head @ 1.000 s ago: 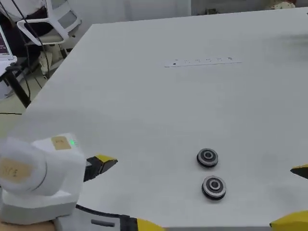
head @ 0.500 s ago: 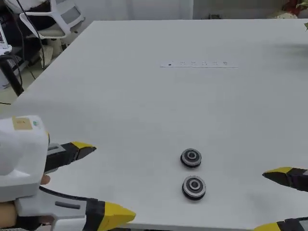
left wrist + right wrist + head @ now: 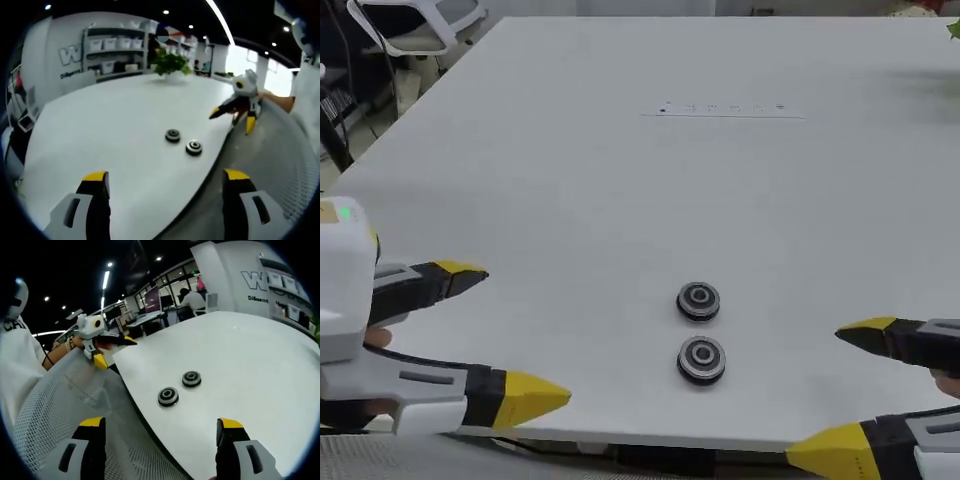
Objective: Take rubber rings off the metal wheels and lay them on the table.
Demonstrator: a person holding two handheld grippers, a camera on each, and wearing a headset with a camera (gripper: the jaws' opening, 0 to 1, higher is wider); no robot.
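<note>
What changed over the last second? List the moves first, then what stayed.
The right gripper has edged in toward the near wheel. The left gripper has come further into the head view. Both are open and hold nothing. The near wheel and the far wheel lie untouched, as before, on the table.

White worktop [image 3: 620, 200] | two dark-rimmed metal wheels flat near front edge, far wheel [image 3: 698, 301] just beside near wheel [image 3: 701, 359] | left gripper [image 3: 525, 335] at left, jaws spread | right gripper [image 3: 814, 395] at lower right, jaws spread | both grippers apart from wheels
</note>
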